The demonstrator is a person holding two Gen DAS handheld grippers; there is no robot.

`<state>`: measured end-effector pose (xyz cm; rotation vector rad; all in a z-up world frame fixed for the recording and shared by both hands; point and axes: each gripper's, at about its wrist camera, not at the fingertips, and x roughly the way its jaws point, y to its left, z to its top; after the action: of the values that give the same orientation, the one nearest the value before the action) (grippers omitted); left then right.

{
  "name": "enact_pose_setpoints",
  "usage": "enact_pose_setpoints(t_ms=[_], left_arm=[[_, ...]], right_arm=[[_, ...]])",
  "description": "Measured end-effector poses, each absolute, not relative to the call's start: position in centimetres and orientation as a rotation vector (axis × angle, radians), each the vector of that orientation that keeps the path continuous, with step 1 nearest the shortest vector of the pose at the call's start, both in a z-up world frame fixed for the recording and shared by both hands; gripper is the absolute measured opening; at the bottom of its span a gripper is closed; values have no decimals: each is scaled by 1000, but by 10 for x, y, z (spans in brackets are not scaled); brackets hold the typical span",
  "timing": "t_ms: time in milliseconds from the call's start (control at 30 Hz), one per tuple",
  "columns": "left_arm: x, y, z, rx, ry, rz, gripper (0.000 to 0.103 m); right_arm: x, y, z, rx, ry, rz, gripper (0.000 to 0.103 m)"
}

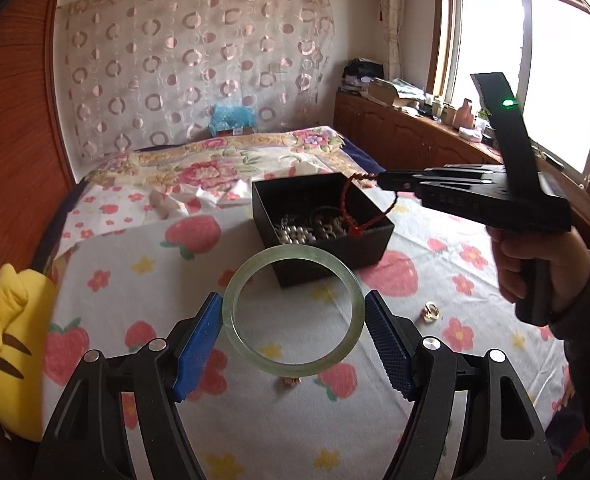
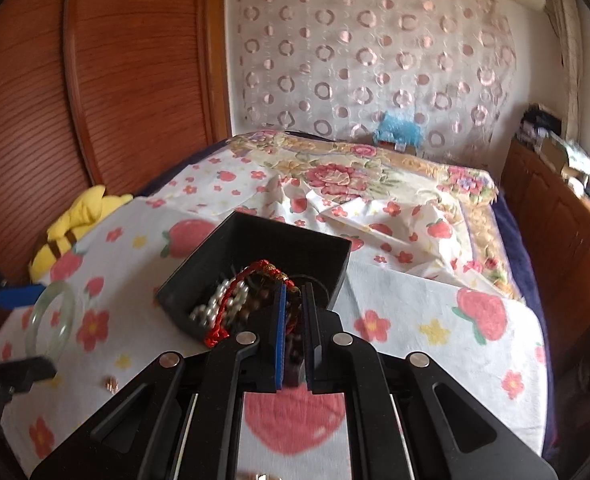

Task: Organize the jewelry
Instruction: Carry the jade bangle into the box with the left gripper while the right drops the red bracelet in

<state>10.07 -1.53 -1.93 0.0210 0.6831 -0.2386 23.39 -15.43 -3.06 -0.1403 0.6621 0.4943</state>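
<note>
My left gripper (image 1: 293,304) is shut on a pale green jade bangle (image 1: 295,368), which sits between the blue pads above the strawberry-print sheet. An open black box (image 1: 335,256) lies beyond it on the bed, holding pearls (image 1: 295,234) and dark beads. My right gripper (image 2: 293,292) is shut on a red braided cord bracelet (image 2: 235,292) with gold beads. The bracelet hangs over the box (image 2: 255,232) and its loop trails inside. In the left wrist view the right gripper (image 1: 387,182) reaches in from the right, held by a hand (image 1: 535,264). The bangle (image 2: 70,312) shows at the right wrist view's left edge.
A gold ring (image 1: 430,312) lies on the sheet right of the bangle, and a small gold piece (image 1: 291,380) lies under it. A yellow plush toy (image 1: 11,340) sits at the bed's left edge by the wooden wardrobe. A floral quilt covers the far bed.
</note>
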Motion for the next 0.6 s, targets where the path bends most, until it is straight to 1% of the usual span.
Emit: enact_pose_setpoints(t_ms=[200, 367, 400, 433, 467, 500, 600], left_arm=[[119, -16, -11, 27, 672, -232, 69], [132, -16, -7, 37, 673, -218, 69], [136, -17, -6, 42, 672, -215, 69], [140, -18, -5, 46, 672, -212, 69], [142, -18, -5, 47, 672, -210, 69], [147, -19, -5, 47, 676, -208, 69], [157, -22, -7, 47, 682, -206, 69]], right_arm=[[258, -148, -39, -94, 677, 499, 10], [262, -146, -40, -76, 662, 517, 11], [263, -146, -40, -75, 661, 520, 18], [264, -147, -39, -75, 656, 521, 32], [263, -148, -38, -72, 651, 526, 37], [263, -150, -38, -70, 647, 533, 40], [262, -155, -36, -69, 644, 528, 40]])
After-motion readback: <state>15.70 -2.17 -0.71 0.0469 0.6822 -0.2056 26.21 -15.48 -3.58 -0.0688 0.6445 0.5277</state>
